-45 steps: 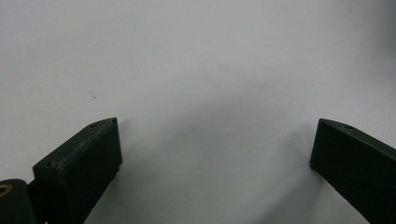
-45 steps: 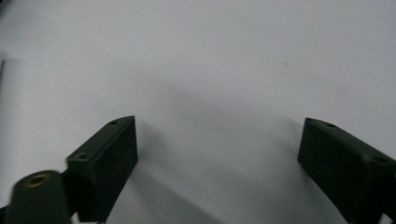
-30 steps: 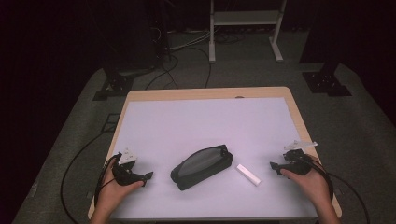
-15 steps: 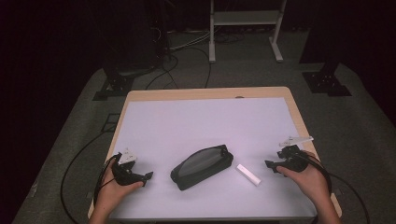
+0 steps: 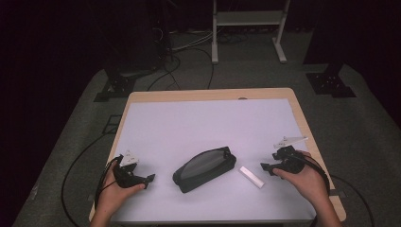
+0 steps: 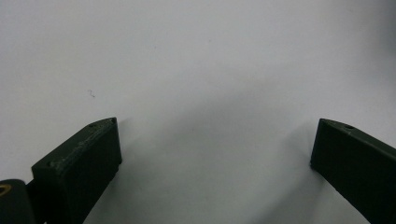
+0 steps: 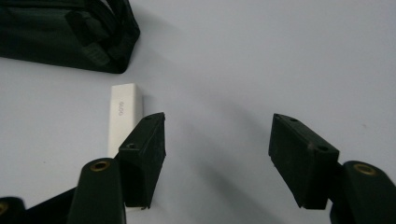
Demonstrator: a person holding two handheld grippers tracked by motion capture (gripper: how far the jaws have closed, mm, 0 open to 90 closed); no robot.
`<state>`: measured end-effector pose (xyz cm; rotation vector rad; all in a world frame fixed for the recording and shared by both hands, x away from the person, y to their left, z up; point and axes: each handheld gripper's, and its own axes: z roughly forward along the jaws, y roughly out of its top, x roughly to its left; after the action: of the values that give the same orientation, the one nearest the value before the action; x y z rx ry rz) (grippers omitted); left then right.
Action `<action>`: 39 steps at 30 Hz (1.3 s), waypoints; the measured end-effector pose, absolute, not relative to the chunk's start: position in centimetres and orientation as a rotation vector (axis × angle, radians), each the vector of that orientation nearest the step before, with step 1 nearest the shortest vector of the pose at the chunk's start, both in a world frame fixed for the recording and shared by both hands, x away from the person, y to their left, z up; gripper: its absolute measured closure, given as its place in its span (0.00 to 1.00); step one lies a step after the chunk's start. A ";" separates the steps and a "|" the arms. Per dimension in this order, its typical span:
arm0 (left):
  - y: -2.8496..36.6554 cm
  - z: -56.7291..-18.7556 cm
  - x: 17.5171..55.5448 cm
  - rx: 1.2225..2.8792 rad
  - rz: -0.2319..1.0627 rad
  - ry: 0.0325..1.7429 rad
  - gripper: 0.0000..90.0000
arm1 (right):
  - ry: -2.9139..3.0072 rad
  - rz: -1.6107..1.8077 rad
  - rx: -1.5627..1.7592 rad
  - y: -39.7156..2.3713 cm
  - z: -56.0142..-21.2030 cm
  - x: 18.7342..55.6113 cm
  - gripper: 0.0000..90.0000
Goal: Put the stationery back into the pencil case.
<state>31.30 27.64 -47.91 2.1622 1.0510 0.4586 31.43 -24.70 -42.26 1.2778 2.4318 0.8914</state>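
Approach stage — nothing gripped yet.
Right gripper (image 7: 217,154), jaws narrowing but empty, nears white eraser (image 5: 251,176) beside zipped pencil case (image 5: 204,168); left gripper (image 6: 212,149) spread, idle — grasp remains.

One camera looks down from high up; two ride low, close over the white mat (image 5: 189,127); both the high and right ones see the white block (image 7: 122,116).

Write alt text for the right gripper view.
The right gripper hangs open over a white table, nothing between its black jaws. A small white block lies just outside one jaw, and a dark zip pouch sits beyond it.
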 end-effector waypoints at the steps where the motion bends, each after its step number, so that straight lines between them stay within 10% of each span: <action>1: 27.6 -47.9 31.3 2.163 0.459 1.051 0.01 | 2.439 0.885 1.274 -24.5 -42.2 31.4 0.41; 39: 27.7 -47.9 31.3 2.163 0.456 1.051 0.01 | 2.682 0.715 1.167 -19.1 -41.6 32.5 0.60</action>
<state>31.32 27.66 -47.91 2.1629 1.0512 0.4559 32.52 -19.12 -41.61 1.1669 2.6823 0.7146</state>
